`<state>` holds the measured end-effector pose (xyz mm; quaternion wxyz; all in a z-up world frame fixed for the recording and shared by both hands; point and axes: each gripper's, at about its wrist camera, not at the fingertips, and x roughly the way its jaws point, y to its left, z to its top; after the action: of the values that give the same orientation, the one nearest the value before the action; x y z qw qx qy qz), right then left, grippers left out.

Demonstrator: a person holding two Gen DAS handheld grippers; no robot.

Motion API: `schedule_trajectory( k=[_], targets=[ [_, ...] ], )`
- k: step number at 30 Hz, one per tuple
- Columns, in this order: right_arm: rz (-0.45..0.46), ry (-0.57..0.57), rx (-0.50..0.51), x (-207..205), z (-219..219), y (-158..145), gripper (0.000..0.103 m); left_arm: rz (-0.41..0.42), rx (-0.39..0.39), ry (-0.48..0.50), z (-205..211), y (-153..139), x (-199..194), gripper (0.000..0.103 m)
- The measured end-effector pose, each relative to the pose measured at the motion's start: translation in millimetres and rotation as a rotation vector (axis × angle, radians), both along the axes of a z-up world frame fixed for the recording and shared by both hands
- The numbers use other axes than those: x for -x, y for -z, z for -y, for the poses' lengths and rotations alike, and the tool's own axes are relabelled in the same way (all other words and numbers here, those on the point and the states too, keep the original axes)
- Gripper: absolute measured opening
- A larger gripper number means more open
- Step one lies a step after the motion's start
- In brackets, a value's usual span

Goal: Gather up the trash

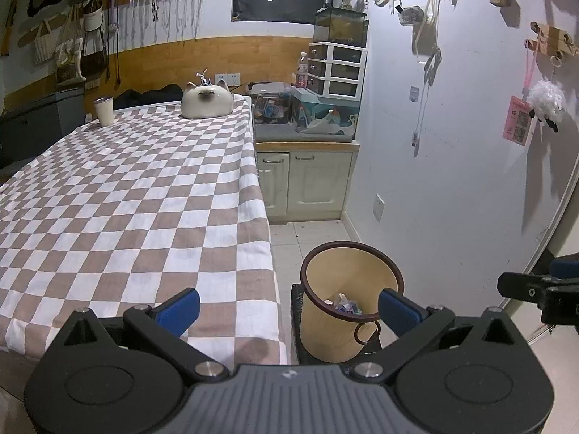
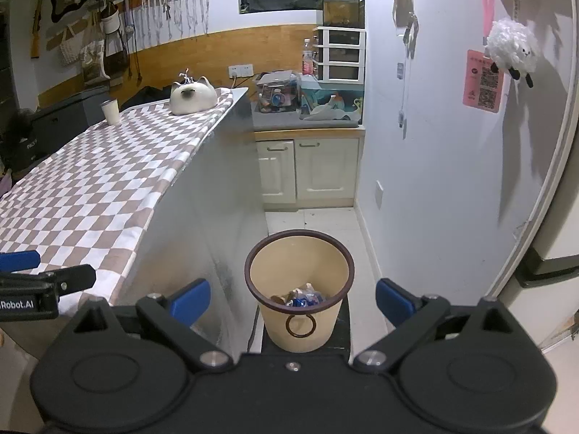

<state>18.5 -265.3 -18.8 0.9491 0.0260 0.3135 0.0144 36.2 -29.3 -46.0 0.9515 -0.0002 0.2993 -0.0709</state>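
Observation:
A beige waste bin (image 1: 336, 329) with a dark brown rim stands on the floor to the right of the table; it also shows in the right wrist view (image 2: 300, 322). Crumpled wrappers (image 2: 304, 296) lie in its bottom, also seen in the left wrist view (image 1: 345, 305). My left gripper (image 1: 289, 311) is open and empty, above the table's near right corner and the bin. My right gripper (image 2: 293, 298) is open and empty, right over the bin. The right gripper shows at the left view's right edge (image 1: 535, 289); the left gripper shows at the right view's left edge (image 2: 39, 278).
The table has a brown-and-white checked cloth (image 1: 137, 195). At its far end stand a cat-shaped ceramic piece (image 1: 206, 101) and a white cup (image 1: 105, 110). A cream cabinet (image 1: 307, 181) with tanks and drawers stands at the back. The white wall (image 1: 452, 162) with hanging items is on the right.

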Motion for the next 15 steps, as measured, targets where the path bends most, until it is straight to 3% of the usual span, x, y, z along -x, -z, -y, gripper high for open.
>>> schedule_trajectory(
  k=[15],
  targets=[
    [0.002,-0.001,-0.001,0.1,-0.9,-0.6,0.099,0.004,-0.001,-0.001,-0.3,-1.5,0.6,0.103]
  ],
)
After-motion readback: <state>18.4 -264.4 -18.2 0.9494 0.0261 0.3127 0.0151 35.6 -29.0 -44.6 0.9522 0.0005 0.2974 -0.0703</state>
